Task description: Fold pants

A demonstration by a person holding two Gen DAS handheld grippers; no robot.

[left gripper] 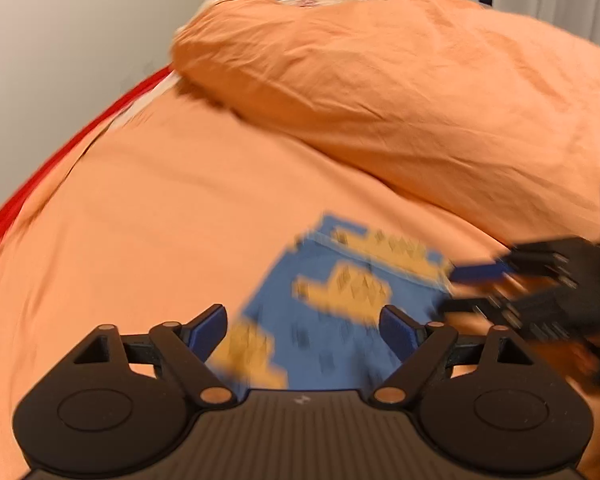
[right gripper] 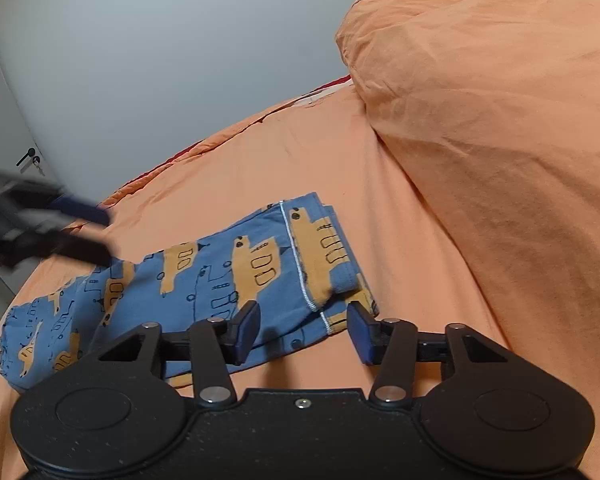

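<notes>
Orange bed (right gripper: 300, 168) by grey wall (right gripper: 180, 60); pants (right gripper: 204, 276) lie under both gaping, empty tools.

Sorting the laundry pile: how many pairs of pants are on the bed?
1. The blue pants with orange print lie folded on the orange bed sheet, beside the bunched duvet, which might hide more.

The bed sheet (right gripper: 228, 168) lies bare between the pants (right gripper: 204, 276) and the wall (right gripper: 180, 60), so a hand could pass there. A bulky heaped duvet (right gripper: 500, 120) blocks the far right side, and the left tool (right gripper: 100, 236) hangs over the pants' left part.
</notes>
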